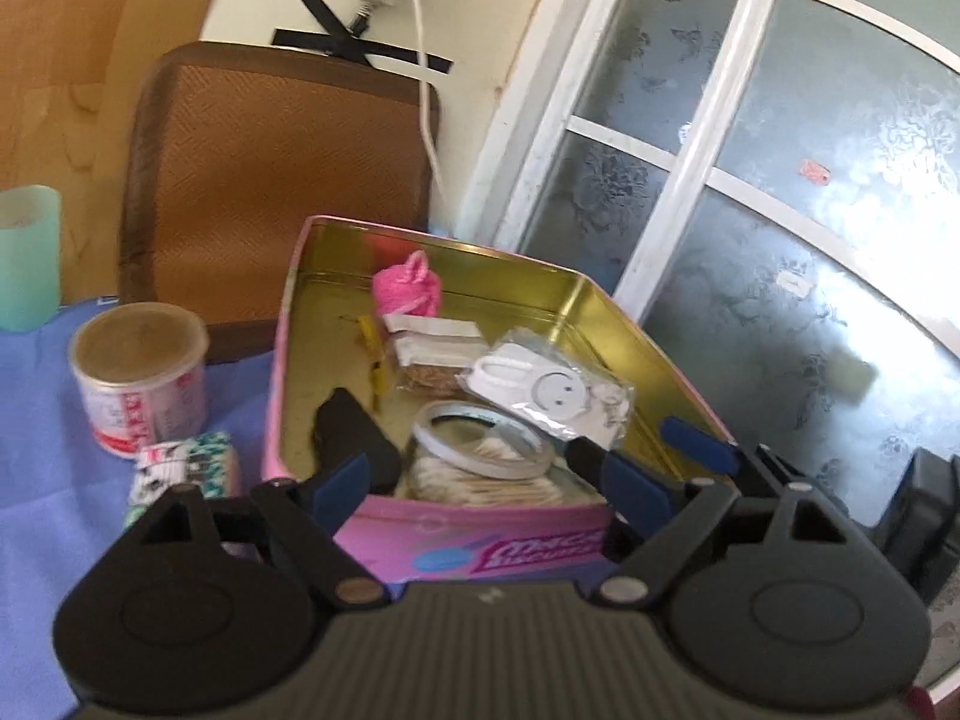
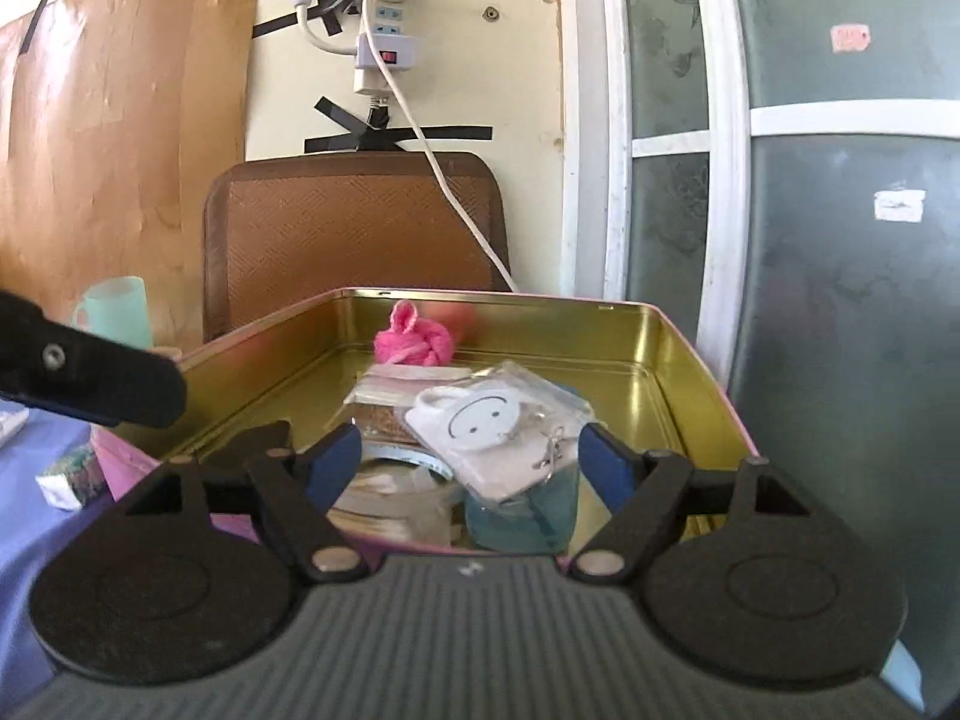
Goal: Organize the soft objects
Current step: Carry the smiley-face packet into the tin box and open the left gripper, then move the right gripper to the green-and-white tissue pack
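Observation:
A pink tin box with a gold inside stands open on the blue cloth. In it lie a pink yarn ball, a flat brown packet, a bagged white smiley keychain and a clear jar of cotton swabs. My left gripper is open over the box's near end, around the jar. My right gripper is open over the near edge, empty. A blue-green translucent container sits under the keychain.
A lidded red-and-white tub and a patterned tissue pack lie left of the box. A mint cup stands further left. A brown chair back is behind. A glass door is to the right.

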`<state>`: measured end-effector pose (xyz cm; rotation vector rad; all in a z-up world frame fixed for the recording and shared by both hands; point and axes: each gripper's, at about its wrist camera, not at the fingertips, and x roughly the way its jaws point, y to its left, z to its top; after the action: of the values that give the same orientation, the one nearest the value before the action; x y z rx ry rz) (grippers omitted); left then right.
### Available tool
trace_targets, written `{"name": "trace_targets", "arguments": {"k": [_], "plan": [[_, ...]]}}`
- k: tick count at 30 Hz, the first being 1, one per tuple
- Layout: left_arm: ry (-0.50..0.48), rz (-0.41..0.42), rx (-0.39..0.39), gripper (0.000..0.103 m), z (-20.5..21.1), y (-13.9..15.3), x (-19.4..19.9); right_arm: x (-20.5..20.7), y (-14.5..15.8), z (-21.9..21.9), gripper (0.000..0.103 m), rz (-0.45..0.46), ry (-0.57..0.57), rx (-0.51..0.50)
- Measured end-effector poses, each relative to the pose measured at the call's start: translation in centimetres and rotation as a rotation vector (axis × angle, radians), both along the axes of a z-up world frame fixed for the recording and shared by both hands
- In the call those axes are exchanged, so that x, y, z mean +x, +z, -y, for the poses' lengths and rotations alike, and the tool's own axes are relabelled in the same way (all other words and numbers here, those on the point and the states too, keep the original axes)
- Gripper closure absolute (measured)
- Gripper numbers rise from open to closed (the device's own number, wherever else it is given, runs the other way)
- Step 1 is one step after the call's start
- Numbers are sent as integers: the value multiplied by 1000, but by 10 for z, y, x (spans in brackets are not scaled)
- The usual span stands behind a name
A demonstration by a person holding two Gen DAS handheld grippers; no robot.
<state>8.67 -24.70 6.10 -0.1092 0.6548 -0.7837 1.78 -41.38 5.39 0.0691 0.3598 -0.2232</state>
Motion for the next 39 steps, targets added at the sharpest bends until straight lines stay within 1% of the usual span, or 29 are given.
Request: {"name": "trace_targets", "arguments": {"k": [3,5,6,9,11,12,13,14,16,18,19,21,22,23,24,26,27,28,31,33,34,36,37,39], "plan": [[9,13,-5,15,-10,2,-5,-6,0,-13,22,12,24,8],[19,29,-14,15,-24,3,-12,-9,0,-20,22,27,41,2],[27,34,-17,15,-32,3,-15,-17,4,-26,22,37,52,3],[65,23,-31,15,-66,-4,-23,-28,11,-39,22,65,95,0],[115,10,-29,14,-94,-13,-27,-33,14,-49,25,81,130,-5],[146,2,-25,14,-109,-18,-28,-33,16,-55,30,85,155,-3],[182,-9,-20,14,-126,-24,-29,-34,18,-60,38,87,184,1],[211,-18,-16,15,-140,-28,-30,-34,20,-67,41,85,220,5],[294,-28,4,15,-173,-38,-30,-31,23,-82,55,72,304,22],[392,-20,46,14,-201,-47,-30,-25,25,-99,59,45,392,51],[430,-28,49,14,-213,-52,-29,-22,25,-108,59,33,424,53],[478,-66,18,15,-236,-62,-26,-12,20,-129,59,5,474,12],[476,-60,-29,15,-246,-65,-27,-8,17,-139,59,-8,489,-21],[474,-67,-61,15,-251,-66,-27,-3,12,-150,59,-25,502,-69],[477,-72,-77,15,-253,-66,-26,0,7,-159,59,-40,503,-120],[474,-67,-85,13,-253,-67,-27,6,-3,-175,59,-79,494,-261],[467,-65,-91,13,-252,-66,-27,9,-6,-179,59,-107,495,-302],[459,-66,-101,13,-253,-66,-27,12,-6,-178,59,-141,505,-283],[451,-72,-133,12,-258,-67,-28,25,-3,-156,58,-219,497,-26],[450,-75,-150,12,-260,-68,-28,33,-3,-139,57,-236,443,143],[450,-74,-155,11,-259,-69,-29,36,-5,-133,54,-238,417,217],[450,-68,-161,11,-260,-69,-30,43,-9,-119,53,-243,360,359],[448,-64,-161,11,-260,-68,-31,46,-11,-116,53,-243,339,397],[446,-55,-160,11,-259,-68,-33,50,-13,-115,53,-233,294,418]]}}
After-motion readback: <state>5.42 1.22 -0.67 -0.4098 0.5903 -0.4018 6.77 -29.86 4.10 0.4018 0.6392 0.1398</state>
